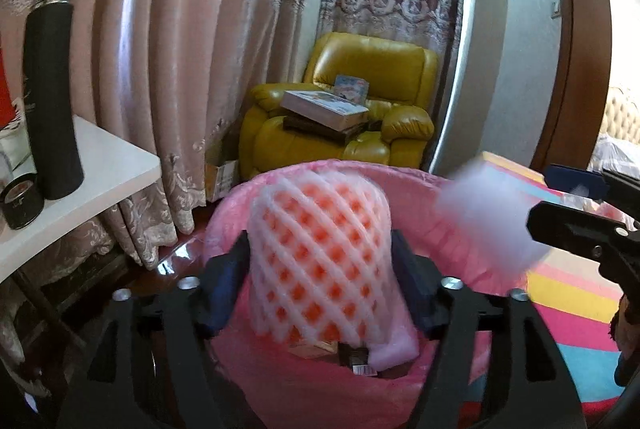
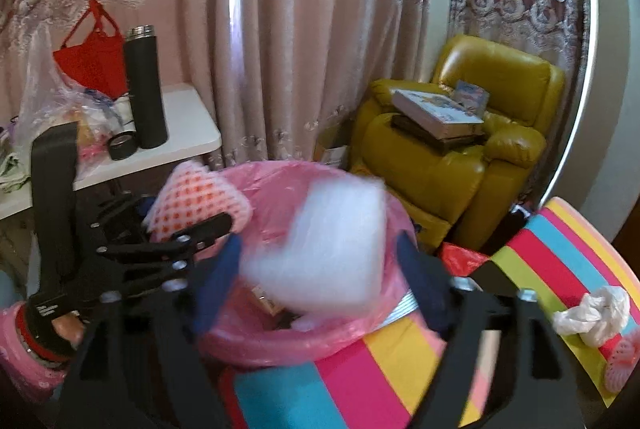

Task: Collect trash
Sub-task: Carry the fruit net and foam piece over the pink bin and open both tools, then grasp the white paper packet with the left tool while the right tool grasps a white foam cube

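Both grippers over the pink plastic-lined round bin [image 1: 404, 185]; placement suits dropping. Left gripper [image 1: 322, 293] fingers spread wide; white foam fruit net, lattice-textured with orange showing through [image 1: 320, 261], sits loose between them above the bin mouth, pads apparently off it. Right gripper [image 2: 320, 281] fingers wide; soft white foam piece [image 2: 332, 249], motion-blurred, between them over the bin, likely falling; crumpled white plastic scrap [image 2: 592, 313] lies uncollected on the striped mat [image 2: 560, 253].
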A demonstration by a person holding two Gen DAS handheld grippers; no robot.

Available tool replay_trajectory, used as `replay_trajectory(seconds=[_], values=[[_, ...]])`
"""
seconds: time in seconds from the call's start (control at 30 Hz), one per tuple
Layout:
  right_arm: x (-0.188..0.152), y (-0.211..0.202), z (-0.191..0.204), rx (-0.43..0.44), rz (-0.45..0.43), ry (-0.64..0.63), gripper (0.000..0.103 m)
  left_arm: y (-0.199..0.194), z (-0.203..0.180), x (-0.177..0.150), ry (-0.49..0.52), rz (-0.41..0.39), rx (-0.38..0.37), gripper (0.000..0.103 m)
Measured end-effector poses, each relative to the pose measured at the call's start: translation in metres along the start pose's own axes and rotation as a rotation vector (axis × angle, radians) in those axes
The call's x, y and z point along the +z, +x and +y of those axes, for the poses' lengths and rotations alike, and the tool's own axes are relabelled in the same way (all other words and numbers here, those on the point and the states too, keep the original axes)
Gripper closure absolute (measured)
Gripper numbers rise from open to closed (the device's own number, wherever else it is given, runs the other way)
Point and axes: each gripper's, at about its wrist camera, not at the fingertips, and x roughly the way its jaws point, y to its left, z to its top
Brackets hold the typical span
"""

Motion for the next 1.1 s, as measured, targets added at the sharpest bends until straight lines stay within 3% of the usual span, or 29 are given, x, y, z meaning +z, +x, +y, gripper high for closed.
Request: replay_trajectory(seconds=[0.1,0.43,0.63,0.83,1.1], values=[[-0.008,-0.016,-0.007,-0.018,-0.02,0.026,0.022,-0.009,0.0,-0.001,-0.007,-0.033,0.015,0.013],[-0.062,-0.098,-0.058,-0.154,-0.068,0.13,0.021,-0.037,-0.053,-0.006,0.09,-0.087,-0.061,0.01],[-0.101,-0.143,-0.096,-0.289,-0.064,0.23,0.021,-0.041,-0.117,-0.01,0.181,-0.068,-0.192,0.01],[-0.146,-0.19,-0.14,-0.432,-0.059,0.32,0.021,-0.032,-0.198,-0.023,0.28,0.002,-0.334,0.009],[-0.2,-0.267,-0.206,-0.605,-0.104,0.455,0.018,-0.019,-0.291,-0.042,0.303,0.103,-0.491,0.009]])
